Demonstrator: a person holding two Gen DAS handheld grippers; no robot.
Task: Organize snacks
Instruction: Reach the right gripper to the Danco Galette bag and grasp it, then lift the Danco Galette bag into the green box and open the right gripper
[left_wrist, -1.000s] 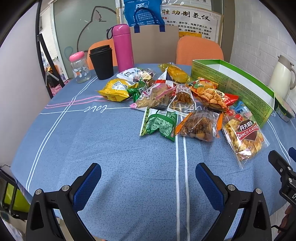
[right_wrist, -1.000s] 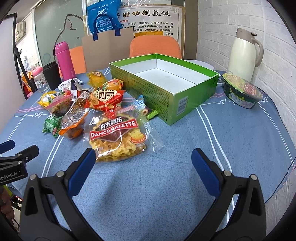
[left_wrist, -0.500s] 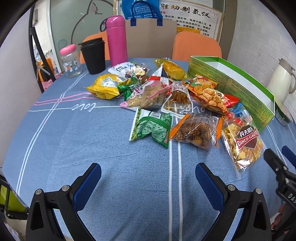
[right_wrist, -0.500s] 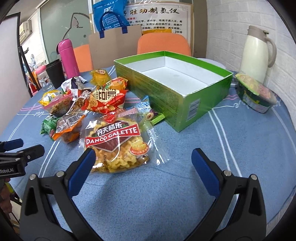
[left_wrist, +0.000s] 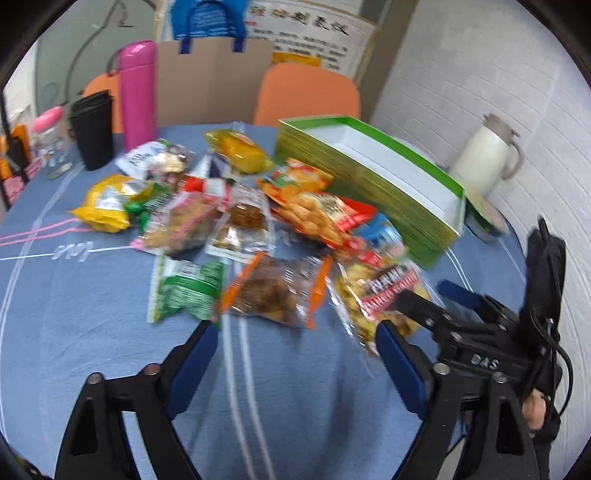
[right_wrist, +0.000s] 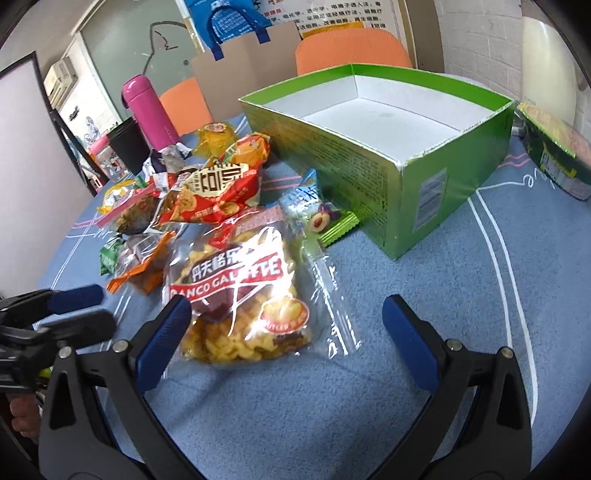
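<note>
The blue tablecloth (right_wrist: 461, 280) carried an open green box (right_wrist: 417, 192), its white inside bare. Snack packets lay heaped just left of it; the Danco Galette bag (right_wrist: 240, 295) was nearest. The right gripper (right_wrist: 284, 332) stood wide, straddling that bag's near end without pressing. The left gripper (left_wrist: 295, 354), jaws just narrowing, held nothing.
</note>
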